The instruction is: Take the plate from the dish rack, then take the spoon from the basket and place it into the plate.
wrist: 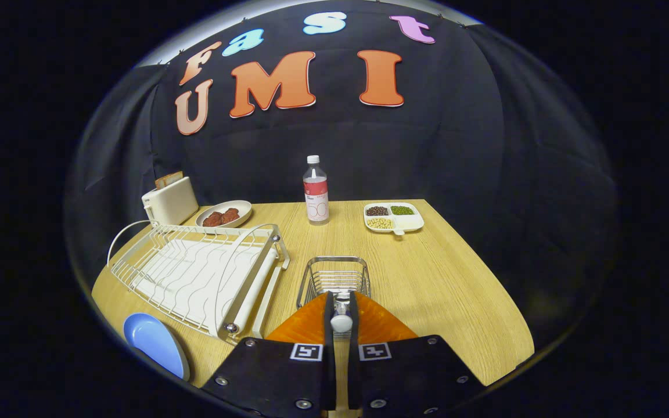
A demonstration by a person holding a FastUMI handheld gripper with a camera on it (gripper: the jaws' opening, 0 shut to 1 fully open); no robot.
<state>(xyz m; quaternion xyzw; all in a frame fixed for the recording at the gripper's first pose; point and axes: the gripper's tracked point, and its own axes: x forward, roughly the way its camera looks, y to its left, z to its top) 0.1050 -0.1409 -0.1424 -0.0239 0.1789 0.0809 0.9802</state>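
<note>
Pinched between the two orange fingers (311, 325) of the gripper (341, 316), which were drawn close together on either side of it, the spoon (341, 321) was seen with its pale, rounded end toward the camera, directly in front of the wire basket (334, 277) on the wooden table (445, 278). The blue plate (154, 342) was pictured already out of the rack, lying flat on the table's near left edge, just beside the near corner of the white dish rack (195, 273) and well left of the fingers. Farther back, a cream toaster (170, 200) was seen at the far left, with a shallow dish of brown food (224, 213) beside it, a clear bottle (316, 190) near the middle, and a divided tray of beans (393, 216) to the far right.
</note>
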